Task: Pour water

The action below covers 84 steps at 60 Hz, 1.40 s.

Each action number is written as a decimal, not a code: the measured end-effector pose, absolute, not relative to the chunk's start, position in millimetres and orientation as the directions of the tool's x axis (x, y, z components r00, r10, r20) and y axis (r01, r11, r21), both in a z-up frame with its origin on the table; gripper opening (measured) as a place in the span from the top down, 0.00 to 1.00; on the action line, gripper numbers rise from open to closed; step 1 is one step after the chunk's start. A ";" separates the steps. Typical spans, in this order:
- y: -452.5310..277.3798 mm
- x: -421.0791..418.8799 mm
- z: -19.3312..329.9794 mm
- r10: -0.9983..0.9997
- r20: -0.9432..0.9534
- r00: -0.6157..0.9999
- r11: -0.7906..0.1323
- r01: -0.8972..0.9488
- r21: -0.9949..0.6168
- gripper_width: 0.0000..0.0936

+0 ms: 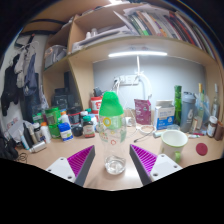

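Observation:
A clear plastic bottle (112, 120) with a green cap stands upright on the wooden desk (190, 165), just beyond my fingers. A small clear glass (115, 163) stands on the desk between my fingers, in front of the bottle, with a gap at each side. My gripper (112, 153) is open and holds nothing. Its purple pads (80, 160) show on either side of the glass.
A pale green mug (173, 146) stands to the right, with a red round coaster (202, 149) past it. Many bottles and jars (62, 124) crowd the left and back of the desk. A green bottle (178, 103) stands at the back right. Shelves with books (150, 22) hang above.

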<state>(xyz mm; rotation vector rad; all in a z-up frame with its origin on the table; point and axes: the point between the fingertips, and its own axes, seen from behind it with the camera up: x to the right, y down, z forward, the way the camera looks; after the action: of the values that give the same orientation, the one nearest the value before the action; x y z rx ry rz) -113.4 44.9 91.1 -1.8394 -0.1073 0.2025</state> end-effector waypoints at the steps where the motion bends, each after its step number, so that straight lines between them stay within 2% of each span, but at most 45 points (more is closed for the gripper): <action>1: 51.3 -115.7 88.8 0.179 -0.083 0.980 -0.272 -0.032 -0.962 0.14; 9: 95.7 -119.4 82.6 0.154 -0.061 0.986 -0.223 -0.025 -0.974 0.15; 12: 110.9 -119.9 80.8 0.137 -0.075 0.988 -0.212 -0.045 -0.976 0.18; 15: 121.6 -118.3 71.2 0.117 -0.072 0.990 -0.230 -0.043 -0.972 0.48; 22: 127.3 -113.4 72.2 0.078 -0.028 0.997 -0.200 -0.012 -0.980 0.53; 32: 126.4 -112.6 69.2 0.067 -0.067 0.996 -0.255 -0.048 -0.966 0.53; 36: 122.6 -116.9 75.0 0.079 -0.166 0.983 -0.301 -0.136 -0.944 0.53; 40: 117.8 -119.1 97.4 0.071 -0.363 0.929 -0.320 -0.324 -0.890 0.53; 44: 116.0 -115.4 121.0 0.036 -0.593 0.804 -0.338 -0.549 -0.764 0.54; 48: 114.5 -108.8 140.6 -0.018 -0.794 0.608 -0.354 -0.746 -0.564 0.55; 56: 120.3 -97.1 156.3 -0.128 -0.970 0.206 -0.360 -0.921 -0.148 0.56; 63: 124.4 -89.7 166.3 -0.197 -0.972 -0.130 -0.335 -0.923 0.192 0.56; 70: 131.0 -78.4 172.4 -0.229 -0.919 -0.319 -0.288 -0.880 0.377 0.56; 77: 139.5 -63.8 195.3 -0.197 -0.798 -0.569 -0.235 -0.763 0.602 0.56; 84: 142.7 -52.5 199.4 -0.178 -0.725 -0.666 -0.184 -0.701 0.689 0.55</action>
<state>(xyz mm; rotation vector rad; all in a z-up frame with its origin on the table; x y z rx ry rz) -52.5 142.7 199.4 -1.0128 1.7096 1.9073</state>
